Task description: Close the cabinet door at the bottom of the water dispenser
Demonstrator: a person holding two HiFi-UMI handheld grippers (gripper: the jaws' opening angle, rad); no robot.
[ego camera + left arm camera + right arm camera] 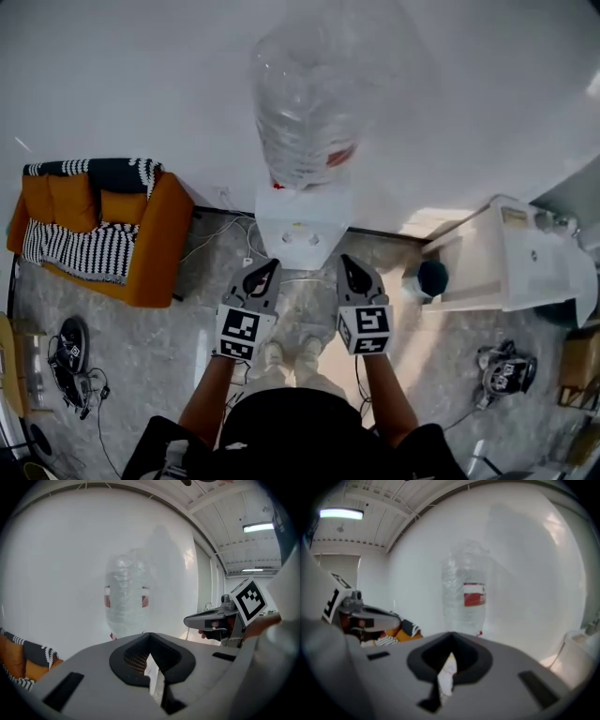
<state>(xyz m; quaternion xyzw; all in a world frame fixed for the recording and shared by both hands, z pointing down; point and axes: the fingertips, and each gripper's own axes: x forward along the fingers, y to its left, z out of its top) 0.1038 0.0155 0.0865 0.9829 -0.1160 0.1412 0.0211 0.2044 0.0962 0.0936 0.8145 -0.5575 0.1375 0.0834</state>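
Straight ahead of you, against the white wall, stands the water dispenser (302, 225), seen from steeply above so that only its white top and upper front show. A large clear bottle (305, 103) with a red label sits upside down on it and looks blurred from this angle. The cabinet door lies lower on the front of the dispenser, hidden beneath its top. No view shows it, so you cannot tell whether it is open or closed.

You hold both tools up side by side, close to the dispenser but not touching it. The left gripper (265, 274) has its jaws together with nothing between them. Its own view shows only a thin pale slit where they meet. The right gripper (352, 272) is the same, jaws pressed together and empty. Your forearms rise from the bottom edge, and your pale shoes (291, 354) show on the floor between the tools.

At the left, an orange sofa (94, 230) carries a black-and-white striped blanket. At the right, a white cabinet (525, 262) is partly cut off by the edge, with a dark round thing (432, 277) beside it that is hard to make out. Thin cables (220, 239) trail over the grey floor near the wall.
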